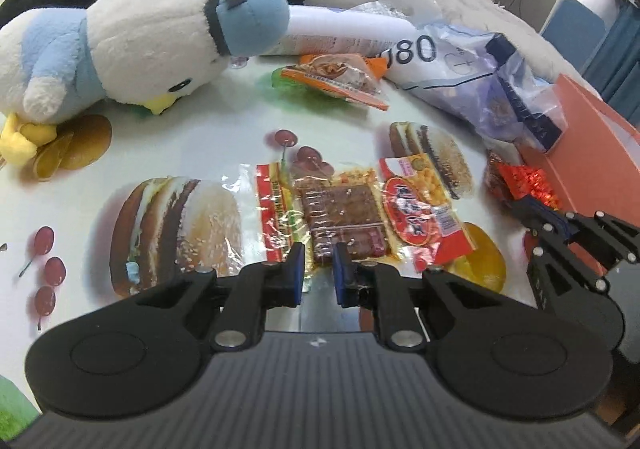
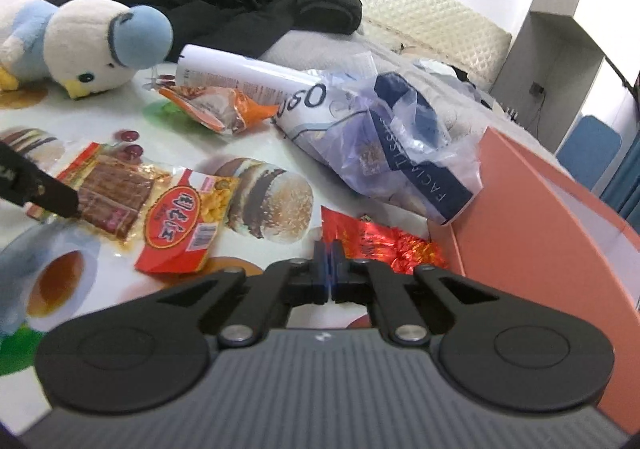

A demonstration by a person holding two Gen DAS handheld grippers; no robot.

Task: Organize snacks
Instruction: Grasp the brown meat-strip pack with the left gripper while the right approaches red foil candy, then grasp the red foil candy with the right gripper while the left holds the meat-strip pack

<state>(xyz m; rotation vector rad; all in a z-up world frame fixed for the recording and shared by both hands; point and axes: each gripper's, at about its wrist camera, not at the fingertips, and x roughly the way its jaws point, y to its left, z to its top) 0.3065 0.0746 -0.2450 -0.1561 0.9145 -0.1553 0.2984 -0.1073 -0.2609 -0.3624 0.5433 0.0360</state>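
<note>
The left gripper [image 1: 318, 267] was seen with jaws narrowed onto the near edge of a clear crinkled snack packet [image 1: 340, 217] at lower centre, flat on the glossy burger-printed desk [image 1: 224, 117]. The right gripper [image 2: 329, 263] was shut on the corner of a shiny red foil packet [image 2: 384, 243], beside a smooth orange box [image 2: 552, 233].
</note>
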